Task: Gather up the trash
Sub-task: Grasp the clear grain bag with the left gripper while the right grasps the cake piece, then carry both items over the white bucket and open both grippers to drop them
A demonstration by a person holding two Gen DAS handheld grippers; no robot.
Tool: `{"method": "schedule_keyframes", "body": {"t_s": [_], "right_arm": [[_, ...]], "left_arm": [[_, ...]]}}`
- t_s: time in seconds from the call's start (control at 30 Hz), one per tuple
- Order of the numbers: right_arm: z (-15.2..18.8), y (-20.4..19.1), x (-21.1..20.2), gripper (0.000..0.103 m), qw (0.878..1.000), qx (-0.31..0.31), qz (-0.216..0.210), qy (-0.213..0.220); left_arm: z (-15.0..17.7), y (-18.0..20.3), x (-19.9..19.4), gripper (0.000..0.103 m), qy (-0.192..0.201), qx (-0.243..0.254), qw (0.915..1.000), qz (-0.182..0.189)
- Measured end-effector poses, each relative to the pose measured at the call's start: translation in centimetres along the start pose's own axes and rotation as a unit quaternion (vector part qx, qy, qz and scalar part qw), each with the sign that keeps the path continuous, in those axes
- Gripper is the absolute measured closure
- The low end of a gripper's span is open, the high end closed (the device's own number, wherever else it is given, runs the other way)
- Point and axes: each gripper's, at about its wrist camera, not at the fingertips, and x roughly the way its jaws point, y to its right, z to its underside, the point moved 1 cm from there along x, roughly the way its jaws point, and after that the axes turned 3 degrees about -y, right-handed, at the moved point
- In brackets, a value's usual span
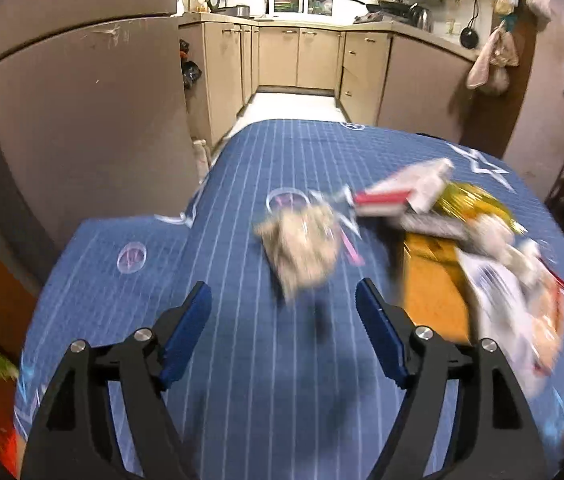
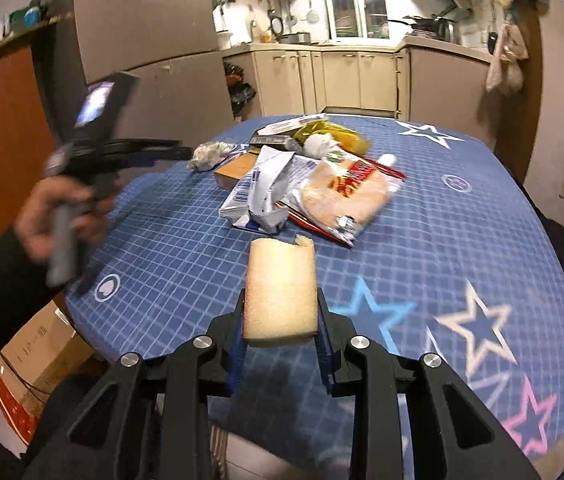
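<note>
Left wrist view shows the left hand-held gripper (image 1: pixel 282 312) spread wide and empty above the blue tabletop (image 1: pixel 242 160), with a crumpled paper wad (image 1: pixel 302 248) lying just ahead of its fingers and badly blurred. That blur suggests fast motion, so the main risk is that the fingers close early or off to one side and knock the wad away rather than catch it. To the right, the trash pile (image 1: pixel 478 240) of wrappers sits over an orange box (image 1: pixel 430 284); a wide sweep could drag loose pieces toward the table's edge.

In the right wrist view, the right hand-held gripper (image 2: pixel 280 320) pinches a piece of sponge (image 2: pixel 281 288) at its near end only, most of it sticking out forward. Being soft, it may bend or slip out if swung quickly. The two tools are also near each other, and a collision seems possible.
</note>
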Motion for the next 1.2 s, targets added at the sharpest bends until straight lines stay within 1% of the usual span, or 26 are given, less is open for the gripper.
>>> {"method": "schedule_keyframes", "body": {"t_s": [0.03,0.1,0.17,0.23,0.27,0.33,0.37,0.43,0.47,0.53,0.63,0.73,0.83,0.9,1.03,1.1,1.2], "right_arm": [[0.3,0.1,-0.5,0.072,1.0,0.002,-0.002,0.001],[0.4,0.1,-0.8,0.072,1.0,0.001,-0.004,0.001],[0.3,0.1,-1.1,0.072,1.0,-0.004,-0.002,0.004],[-0.2,0.2,-0.9,0.072,1.0,-0.005,-0.001,0.007],[-0.3,0.0,-0.7,0.072,1.0,-0.004,-0.001,0.008],[-0.4,0.2,-0.4,0.072,1.0,0.001,0.002,0.009],[-0.5,0.2,-0.3,0.072,1.0,0.004,0.003,0.009],[-0.4,0.5,0.0,0.072,1.0,0.012,0.006,0.008],[-0.5,0.5,0.2,0.072,1.0,0.014,0.007,0.008],[-0.4,0.5,0.0,0.072,1.0,0.015,0.013,0.013],[-0.2,0.5,-0.3,0.072,0.999,0.012,0.022,0.02],[0.0,0.6,-0.8,0.072,0.999,0.015,0.029,0.027],[0.4,1.0,-1.6,0.072,0.998,0.022,0.038,0.039],[0.8,1.2,-2.1,0.072,0.998,0.022,0.05,0.044],[2.2,2.2,-3.6,0.072,0.997,0.031,0.058,0.051],[3.0,2.8,-4.3,0.072,0.996,0.041,0.052,0.051],[4.1,4.2,-5.7,0.072,0.995,0.062,0.048,0.058]], "left_arm": [[-0.6,0.0,0.5,0.031,-0.003,-0.006,0.9999,0.012],[-1.7,0.1,2.0,0.027,-0.014,-0.022,0.9989,0.039],[-2.3,0.1,3.2,0.025,-0.019,-0.03,0.9988,0.033],[-2.7,0.0,4.7,0.025,-0.027,-0.03,0.999,0.016],[-2.8,-0.2,5.6,0.027,-0.039,-0.033,0.9987,0.004],[-2.6,-0.5,6.1,0.037,-0.049,-0.038,0.9981,0.001],[-2.6,-0.4,5.9,0.053,-0.047,-0.035,0.9982,0.009],[-2.4,-0.1,5.5,0.064,-0.042,-0.02,0.9988,0.012],[-2.2,0.0,5.2,0.066,-0.037,-0.012,0.9992,0.012],[-1.6,-0.2,4.4,0.069,-0.029,-0.01,0.9995,0.006],[-0.7,-0.9,2.3,0.07,-0.011,-0.02,0.9997,0.003],[0.8,-1.1,-0.3,0.07,0.009,-0.019,0.9997,-0.009],[2.5,-0.3,-3.6,0.07,0.034,-0.012,0.9992,-0.014],[3.1,0.3,-5.1,0.07,0.046,-0.002,0.9989,-0.009],[5.7,3.0,-8.8,0.07,0.065,0.025,0.9974,0.022],[6.9,4.4,-10.1,0.07,0.06,0.03,0.9963,0.054],[8.5,6.4,-11.5,0.07,0.055,0.035,0.9939,0.089]]}}
